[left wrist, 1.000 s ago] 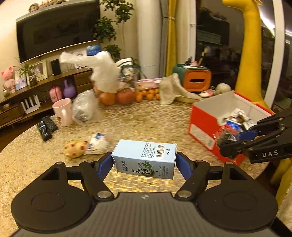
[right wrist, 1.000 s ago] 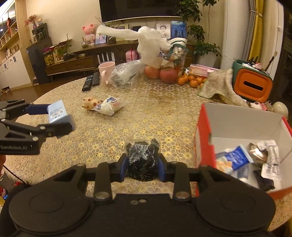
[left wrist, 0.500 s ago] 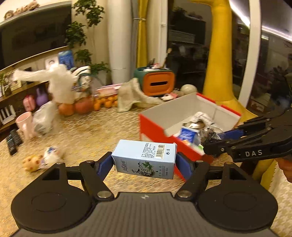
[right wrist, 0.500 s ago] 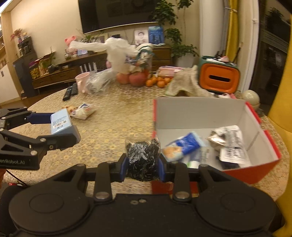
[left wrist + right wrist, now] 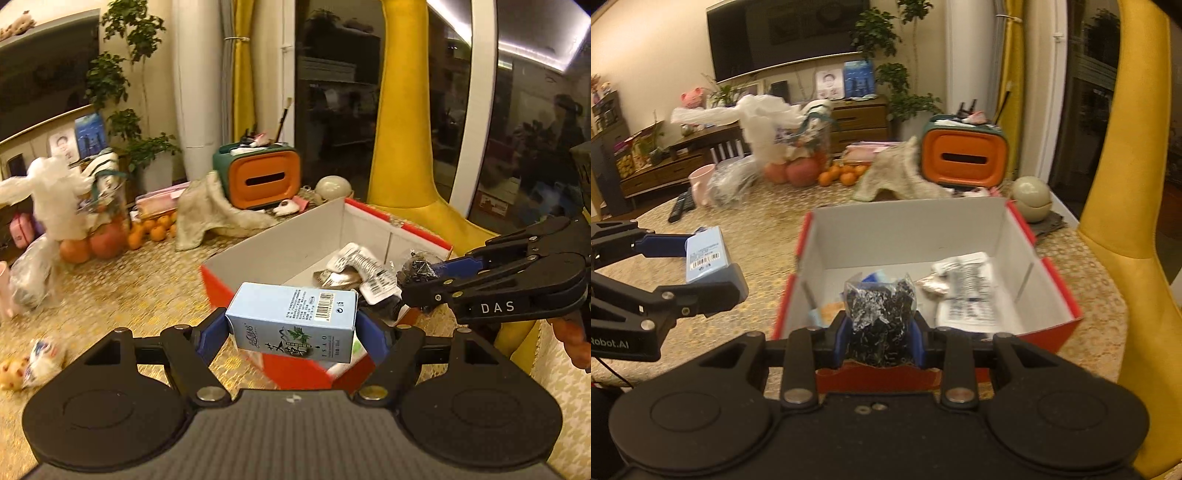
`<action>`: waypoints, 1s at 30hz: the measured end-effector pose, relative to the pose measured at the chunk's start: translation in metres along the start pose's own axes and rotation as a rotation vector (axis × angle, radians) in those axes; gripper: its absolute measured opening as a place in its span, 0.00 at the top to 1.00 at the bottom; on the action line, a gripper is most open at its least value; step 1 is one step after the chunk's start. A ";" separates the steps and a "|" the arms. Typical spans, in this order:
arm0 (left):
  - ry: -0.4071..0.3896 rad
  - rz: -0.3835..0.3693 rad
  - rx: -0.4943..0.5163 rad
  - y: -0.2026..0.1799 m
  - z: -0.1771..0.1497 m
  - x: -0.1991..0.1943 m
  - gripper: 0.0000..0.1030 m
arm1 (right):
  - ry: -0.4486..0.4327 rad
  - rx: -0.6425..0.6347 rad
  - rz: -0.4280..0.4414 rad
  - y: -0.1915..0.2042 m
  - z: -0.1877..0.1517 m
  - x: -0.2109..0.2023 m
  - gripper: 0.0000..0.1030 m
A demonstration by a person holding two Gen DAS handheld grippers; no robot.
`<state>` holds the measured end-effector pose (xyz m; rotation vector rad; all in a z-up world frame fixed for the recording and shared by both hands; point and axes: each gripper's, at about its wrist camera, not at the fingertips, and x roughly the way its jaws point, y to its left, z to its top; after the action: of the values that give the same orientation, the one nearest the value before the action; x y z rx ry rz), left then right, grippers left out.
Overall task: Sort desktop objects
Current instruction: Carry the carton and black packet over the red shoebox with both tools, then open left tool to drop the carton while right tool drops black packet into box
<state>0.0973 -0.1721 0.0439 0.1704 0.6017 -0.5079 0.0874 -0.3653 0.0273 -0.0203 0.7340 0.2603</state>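
Both claws have swung from mid-worktop to the box (image 5: 1027,254): left claw (image 5: 291,328) clamps the carton (image 5: 295,317), right claw (image 5: 881,341) pinches the black packet (image 5: 881,317). Neither dropped yet; snack bag (image 5: 40,360) remains.

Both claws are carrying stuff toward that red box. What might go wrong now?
1. The left gripper holds the blue carton only by its ends; it may twist or slip before it is over the red box.
2. The black bag in the right gripper is soft and could sag out early.
3. Both grippers close in on the same box and might bump each other.
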 end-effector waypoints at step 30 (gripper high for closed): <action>0.153 -0.012 0.058 -0.005 0.042 0.160 0.28 | 0.138 -0.002 -0.025 -0.052 0.015 0.099 0.69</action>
<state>0.2285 -0.2540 -0.0147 0.2628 0.7376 -0.5277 0.1804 -0.3918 -0.0312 -0.0493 0.8698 0.2373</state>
